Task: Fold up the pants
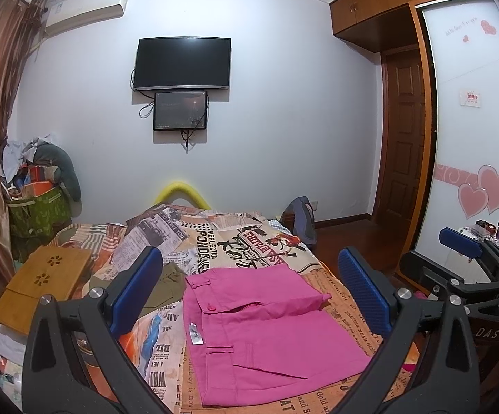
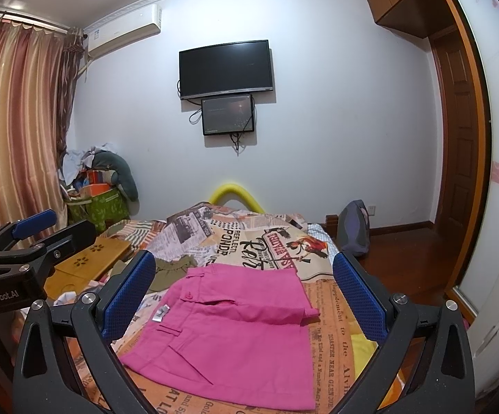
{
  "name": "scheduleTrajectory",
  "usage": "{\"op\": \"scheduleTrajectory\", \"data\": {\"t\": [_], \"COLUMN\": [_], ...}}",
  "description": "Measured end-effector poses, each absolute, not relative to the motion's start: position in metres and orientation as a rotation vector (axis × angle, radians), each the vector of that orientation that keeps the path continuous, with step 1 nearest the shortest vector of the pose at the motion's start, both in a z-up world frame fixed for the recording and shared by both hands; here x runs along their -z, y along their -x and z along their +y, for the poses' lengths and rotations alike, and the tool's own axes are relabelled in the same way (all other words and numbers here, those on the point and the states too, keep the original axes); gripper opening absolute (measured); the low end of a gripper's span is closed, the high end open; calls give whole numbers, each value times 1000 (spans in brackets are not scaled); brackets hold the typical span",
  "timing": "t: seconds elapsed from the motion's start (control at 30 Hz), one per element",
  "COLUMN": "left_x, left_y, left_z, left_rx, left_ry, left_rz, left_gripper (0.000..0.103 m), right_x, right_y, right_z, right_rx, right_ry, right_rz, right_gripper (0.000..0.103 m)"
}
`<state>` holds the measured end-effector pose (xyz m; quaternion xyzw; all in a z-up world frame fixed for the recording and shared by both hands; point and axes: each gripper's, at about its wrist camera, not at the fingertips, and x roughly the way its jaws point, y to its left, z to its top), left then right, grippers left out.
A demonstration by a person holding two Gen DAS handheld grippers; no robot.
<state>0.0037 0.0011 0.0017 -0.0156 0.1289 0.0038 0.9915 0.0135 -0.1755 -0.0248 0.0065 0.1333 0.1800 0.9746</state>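
Note:
The pink pants lie folded into a compact rectangle on the newspaper-print bedspread, waistband to the left with a white label showing. They also show in the right wrist view. My left gripper is open and empty, raised above and in front of the pants. My right gripper is open and empty too, held above the pants. The right gripper shows at the right edge of the left wrist view; the left gripper shows at the left edge of the right wrist view.
An olive garment lies left of the pants. A wooden lap tray sits on the bed's left side. A yellow item lies right of the pants. A cluttered green basket stands by the curtain. A bag stands beside the bed's far right corner.

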Motion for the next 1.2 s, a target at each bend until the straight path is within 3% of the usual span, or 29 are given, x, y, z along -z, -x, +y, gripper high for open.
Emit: {"op": "scheduleTrajectory", "data": {"t": [1.2], "left_x": [-1], "left_y": [-5], "left_z": [-4], "left_rx": [-16], "left_ry": [-4], "left_rz": [253], "left_gripper": [103], "right_x": [23], "right_y": [-14], "right_z": [-175], "right_rx": [-360], "right_ry": [-15], "right_rz": [275], "right_gripper": [102]}}
